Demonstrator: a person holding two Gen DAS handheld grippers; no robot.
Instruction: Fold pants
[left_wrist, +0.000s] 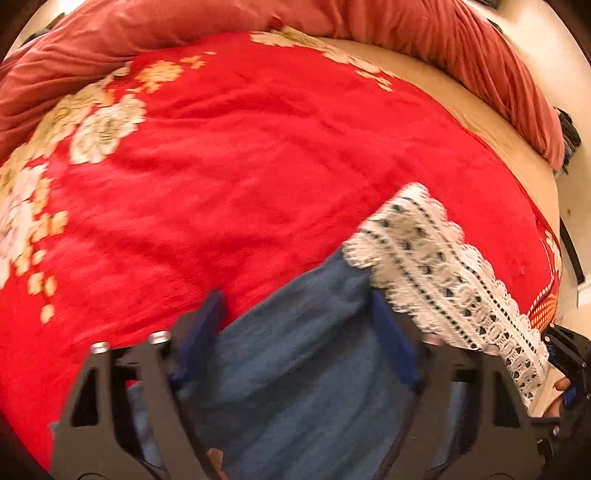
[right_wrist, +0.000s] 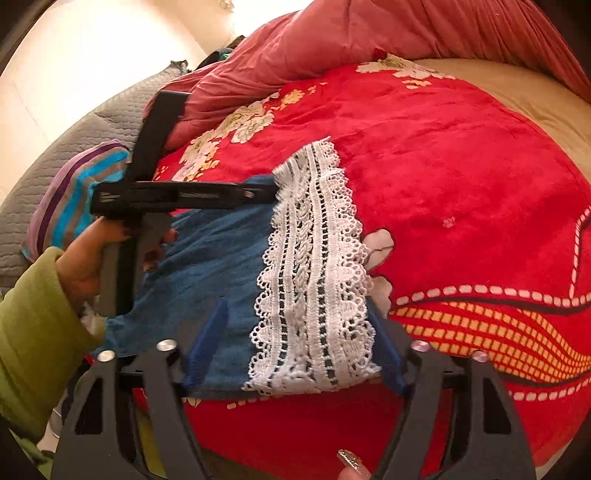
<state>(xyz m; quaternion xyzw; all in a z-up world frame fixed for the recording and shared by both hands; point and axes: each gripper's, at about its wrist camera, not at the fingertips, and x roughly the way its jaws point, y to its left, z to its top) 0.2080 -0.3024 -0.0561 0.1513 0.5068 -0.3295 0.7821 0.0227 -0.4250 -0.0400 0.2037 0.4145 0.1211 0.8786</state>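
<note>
A pair of blue pants (right_wrist: 221, 266) with a wide white lace hem (right_wrist: 314, 280) lies on a red floral blanket (right_wrist: 461, 166) spread over a bed; the garment sits toward six o'clock in both wrist views, its lace edge pointing toward twelve o'clock in the right view

The left gripper (left_wrist: 291, 332) has its blue fingers spread wide, with blue cloth bunched between and beneath them; whether they press the fabric cannot be told; the right gripper (right_wrist: 295, 339) is likewise spread wide, straddling the lace hem without pinching it

Judging from the task, the step in hand looks like taking hold of the hem end to carry it over toward the waist; to do that well, each gripper should probably close on a corner of the lace edge, catching both layers together, then lift evenly so the cloth does not twist or drag the blanket; the lace is open and could snag on a fingertip

The right view alone shows the left gripper from outside, at nine o'clock, held in a hand (right_wrist: 85, 266) with a green sleeve (right_wrist: 33, 332), plus a striped cloth (right_wrist: 70, 206) and grey quilt (right_wrist: 92, 122) behind it; the left view, somewhat blurred, shows the rust-coloured duvet (left_wrist: 461, 33) along twelve o'clock and bare tan mattress (left_wrist: 480, 118) at two o'clock
</note>
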